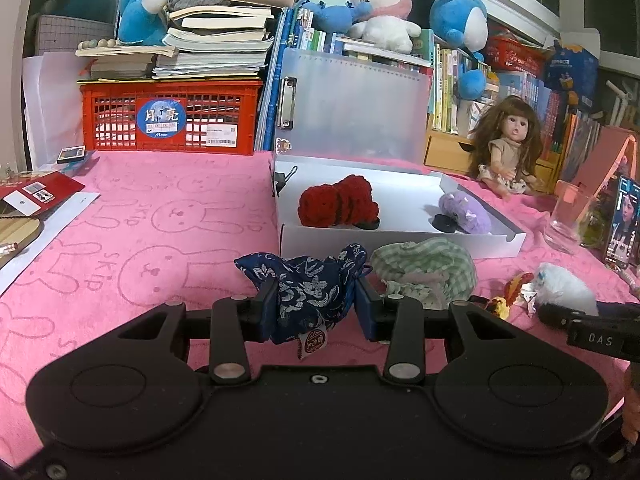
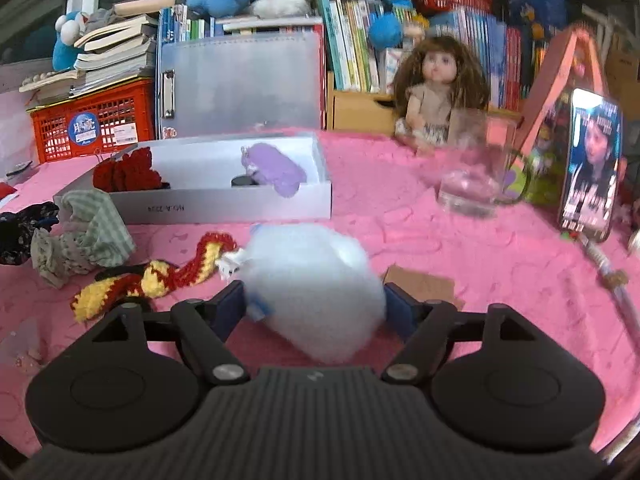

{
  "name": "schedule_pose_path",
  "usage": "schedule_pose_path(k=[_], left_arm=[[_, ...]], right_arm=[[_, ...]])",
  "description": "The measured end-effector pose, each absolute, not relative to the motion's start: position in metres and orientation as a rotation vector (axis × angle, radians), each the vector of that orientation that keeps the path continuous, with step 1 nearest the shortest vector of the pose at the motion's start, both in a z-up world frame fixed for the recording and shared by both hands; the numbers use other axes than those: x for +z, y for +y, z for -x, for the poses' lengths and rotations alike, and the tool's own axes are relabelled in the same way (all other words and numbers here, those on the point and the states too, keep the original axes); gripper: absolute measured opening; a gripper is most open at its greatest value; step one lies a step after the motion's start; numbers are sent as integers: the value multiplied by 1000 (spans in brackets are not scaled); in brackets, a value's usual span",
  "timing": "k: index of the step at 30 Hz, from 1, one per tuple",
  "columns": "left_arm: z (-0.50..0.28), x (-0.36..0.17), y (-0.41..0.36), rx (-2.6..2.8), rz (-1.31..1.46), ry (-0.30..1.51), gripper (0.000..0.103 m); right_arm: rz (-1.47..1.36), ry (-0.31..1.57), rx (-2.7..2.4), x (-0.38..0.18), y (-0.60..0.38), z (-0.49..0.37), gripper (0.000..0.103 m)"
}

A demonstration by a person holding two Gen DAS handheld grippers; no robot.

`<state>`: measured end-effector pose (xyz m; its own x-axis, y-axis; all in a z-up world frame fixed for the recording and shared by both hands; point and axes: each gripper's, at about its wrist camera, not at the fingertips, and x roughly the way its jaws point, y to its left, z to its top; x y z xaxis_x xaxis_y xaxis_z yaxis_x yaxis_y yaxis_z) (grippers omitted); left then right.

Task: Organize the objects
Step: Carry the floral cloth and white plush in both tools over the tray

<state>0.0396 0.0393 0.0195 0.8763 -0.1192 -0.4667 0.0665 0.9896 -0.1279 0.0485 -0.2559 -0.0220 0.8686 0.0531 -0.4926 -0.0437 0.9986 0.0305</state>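
Closest in: left gripper (image 1: 314, 306) is pinching the blue floral pouch (image 1: 304, 288), both pads pressed into the fabric w/ its tag hanging down between the jaws. The pouch sits right in the mouth of the gripper, bunched up; can't tell whether it's lifted off the pink towel (image 1: 140, 240) or resting on it.

Right gripper (image 2: 316, 306) has the white fluffy thing (image 2: 312, 280) between its jaws. The fluff fills the gap and touches both pads, but it's blurred (soft-edged), so I can't tell if that's a firm squeeze or just contact. I'd call it a grab in progress.

Just past those, loose on the towel: green checked cloth (image 1: 428, 268) next to the pouch, and a red-and-yellow crochet piece (image 2: 152, 276) just left of the white fluff. Neither is sorted yet.

Further back: the white box (image 1: 400, 236), open, already has a red knitted item (image 1: 340, 204) on its left and a purple fuzzy one (image 1: 464, 208) on its right, w/ a small black object beside that.

So approx. two soft items are boxed, two are in the grippers, two left on the towel. My guess is the task is around the midpoint, assuming the box is the target. Doll (image 1: 508, 144), glass (image 2: 472, 176) and phone (image 2: 592, 164) stand beyond, apart from the pile; unclear if they count.
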Motion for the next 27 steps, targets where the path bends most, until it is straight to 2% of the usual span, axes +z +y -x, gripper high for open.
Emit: schedule_pose_path(k=[15, 27], left_arm=[[-47, 34, 36, -123, 121, 463, 38], [-84, 60, 35, -142, 149, 435, 38]], right_arm=[[6, 438, 102, 5, -245, -46, 65], [-7, 428, 130, 33, -239, -75, 66]])
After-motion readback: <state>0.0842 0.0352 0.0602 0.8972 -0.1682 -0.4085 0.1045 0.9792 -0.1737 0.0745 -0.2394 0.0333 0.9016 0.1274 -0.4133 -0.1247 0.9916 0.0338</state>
